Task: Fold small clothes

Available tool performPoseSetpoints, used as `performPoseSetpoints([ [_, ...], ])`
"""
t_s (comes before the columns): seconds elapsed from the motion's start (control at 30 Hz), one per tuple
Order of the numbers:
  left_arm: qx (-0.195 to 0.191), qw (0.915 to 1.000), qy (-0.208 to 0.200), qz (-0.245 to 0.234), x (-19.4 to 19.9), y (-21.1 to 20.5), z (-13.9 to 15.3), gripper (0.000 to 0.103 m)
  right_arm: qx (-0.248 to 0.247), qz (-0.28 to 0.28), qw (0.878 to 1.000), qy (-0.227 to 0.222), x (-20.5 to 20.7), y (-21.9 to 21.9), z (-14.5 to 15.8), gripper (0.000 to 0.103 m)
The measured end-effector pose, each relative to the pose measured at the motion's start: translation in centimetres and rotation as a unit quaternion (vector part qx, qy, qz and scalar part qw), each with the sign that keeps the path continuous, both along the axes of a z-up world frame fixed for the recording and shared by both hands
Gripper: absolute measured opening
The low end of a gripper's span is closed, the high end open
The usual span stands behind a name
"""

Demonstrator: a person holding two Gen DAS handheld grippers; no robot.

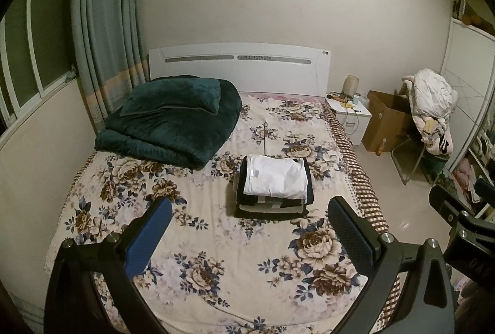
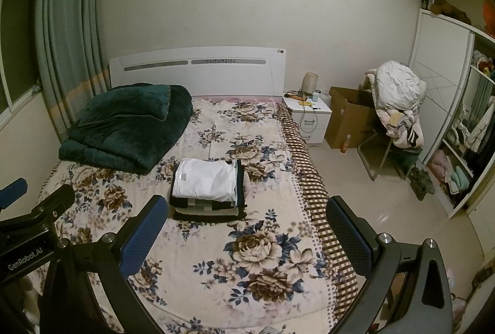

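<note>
Left gripper [image 1: 250,228] and right gripper [image 2: 247,225] both gape wide, empty; folded stack [image 1: 273,187] (white shirt topmost) sits on bed [image 1: 216,256].

White tee [image 1: 277,176], floral sheet [image 1: 216,241], teal blanket [image 1: 173,123].

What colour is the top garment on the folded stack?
White top garment, over darker folded pieces; clearest in the right wrist view.

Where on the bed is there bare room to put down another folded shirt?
Free: the floral sheet between the folded stack and the foot, and left of it below the green quilt. Crowded: the quilt's head corner.
</note>
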State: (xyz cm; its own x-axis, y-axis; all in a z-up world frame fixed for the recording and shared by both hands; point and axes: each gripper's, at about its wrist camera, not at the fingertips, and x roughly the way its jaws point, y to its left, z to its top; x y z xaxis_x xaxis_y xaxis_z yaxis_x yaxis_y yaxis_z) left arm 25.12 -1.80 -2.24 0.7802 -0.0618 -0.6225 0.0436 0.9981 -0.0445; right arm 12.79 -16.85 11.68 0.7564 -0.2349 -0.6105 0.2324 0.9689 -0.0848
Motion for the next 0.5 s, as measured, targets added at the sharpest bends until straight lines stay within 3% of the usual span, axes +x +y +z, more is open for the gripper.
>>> performPoseSetpoints([
  [0.5, 0.000, 1.0000, -0.001, 0.001, -0.33, 0.37, 0.09, 0.103, 0.000, 0.000, 1.000, -0.001, -0.27, 0.42, -0.13, 0.103],
])
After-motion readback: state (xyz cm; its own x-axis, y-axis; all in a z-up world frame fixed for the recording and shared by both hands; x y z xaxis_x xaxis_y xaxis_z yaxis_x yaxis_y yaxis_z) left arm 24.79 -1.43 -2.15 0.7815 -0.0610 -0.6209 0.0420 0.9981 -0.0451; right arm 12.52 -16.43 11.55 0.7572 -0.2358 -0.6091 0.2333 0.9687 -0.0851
